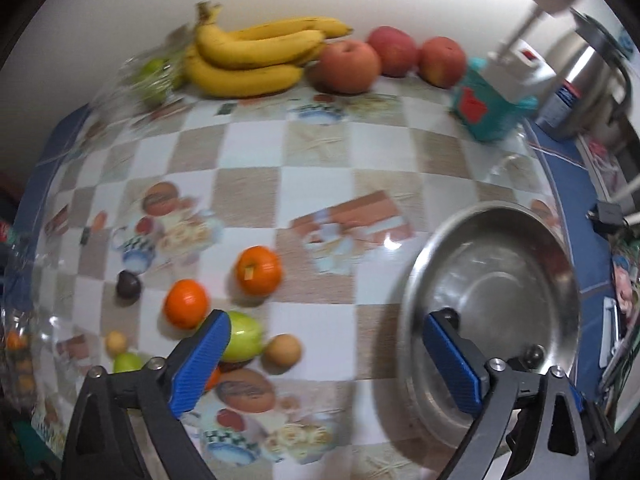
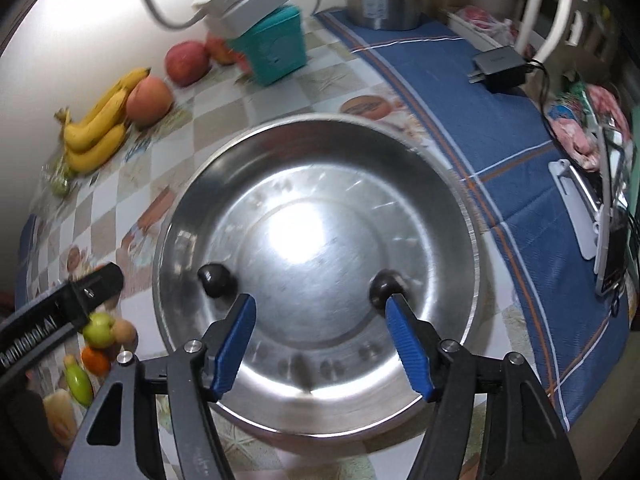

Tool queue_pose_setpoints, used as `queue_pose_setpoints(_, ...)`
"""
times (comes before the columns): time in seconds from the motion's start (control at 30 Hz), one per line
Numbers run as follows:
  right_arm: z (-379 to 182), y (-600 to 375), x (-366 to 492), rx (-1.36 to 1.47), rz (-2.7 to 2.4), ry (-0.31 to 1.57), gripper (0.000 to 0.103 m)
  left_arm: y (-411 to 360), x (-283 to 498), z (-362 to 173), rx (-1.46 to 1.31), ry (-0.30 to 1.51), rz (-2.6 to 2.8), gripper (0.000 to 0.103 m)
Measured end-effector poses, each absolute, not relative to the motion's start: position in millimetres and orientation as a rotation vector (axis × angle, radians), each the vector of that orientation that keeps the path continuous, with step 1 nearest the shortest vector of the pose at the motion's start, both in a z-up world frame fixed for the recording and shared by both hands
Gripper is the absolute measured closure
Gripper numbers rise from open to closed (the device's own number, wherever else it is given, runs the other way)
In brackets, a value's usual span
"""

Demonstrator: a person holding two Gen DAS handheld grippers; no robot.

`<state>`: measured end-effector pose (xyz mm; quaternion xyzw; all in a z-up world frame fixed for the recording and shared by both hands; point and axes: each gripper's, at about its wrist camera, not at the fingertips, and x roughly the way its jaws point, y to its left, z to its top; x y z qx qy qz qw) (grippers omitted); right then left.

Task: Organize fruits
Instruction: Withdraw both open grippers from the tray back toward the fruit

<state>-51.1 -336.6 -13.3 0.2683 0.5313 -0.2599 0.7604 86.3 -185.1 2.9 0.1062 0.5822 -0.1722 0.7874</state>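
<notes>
So the table has this checkered cloth point(image 1: 248, 196) printed with food pictures, pushed up against a plain white wall. Along the back there's a bunch of bananas point(image 1: 256, 56) with three red apples point(image 1: 348, 66) lined up just beside them, then a teal box point(image 1: 486, 114).

The steel bowl point(image 2: 452, 216) sits on the right side of the table, and two small dark fruits are inside it: one point(image 2: 216, 280) on the left, the other point(image 2: 386, 286) on the right, touching the tip of the right gripper's finger, I think, though it's a bit blurry there. The right gripper point(image 2: 320, 344) hangs over the bowl with its jaws spread wide, nothing between them.

The left gripper point(image 1: 336, 360) is spread wide too and holding nothing. One finger is over the green apple point(image 1: 244, 336), the other over the bowl's rim. Near that apple lie two oranges point(image 1: 258, 270), a dark fruit point(image 1: 128, 285) and a tan round fruit point(image 1: 283, 351).
</notes>
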Motion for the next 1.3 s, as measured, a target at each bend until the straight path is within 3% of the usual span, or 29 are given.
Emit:
queue_pose_setpoints(0.3,-18,-323,-43,0.575,-0.512,1.179,0.034,-141,102,-4,0.250,1.262,-0.224,0.000)
queue_pose_setpoints(0.4,-21,-319,-39,0.557,-0.491,1.183,0.013,-126,106,-14,0.241,1.281,-0.171,0.000)
queue_pose_setpoints(0.77,-25,-304,-25,0.488,-0.451,1.189,0.010,-91,114,-33,0.181,1.297,-0.073,0.000)
queue_pose_setpoints(0.83,-26,-304,-25,0.480,-0.465,1.194,0.000,-82,117,-29,0.166,1.281,-0.046,0.000)
queue_pose_setpoints(1.3,-13,-260,-8,0.398,-0.404,1.173,0.000,-2,107,-20,0.213,1.179,0.124,0.000)
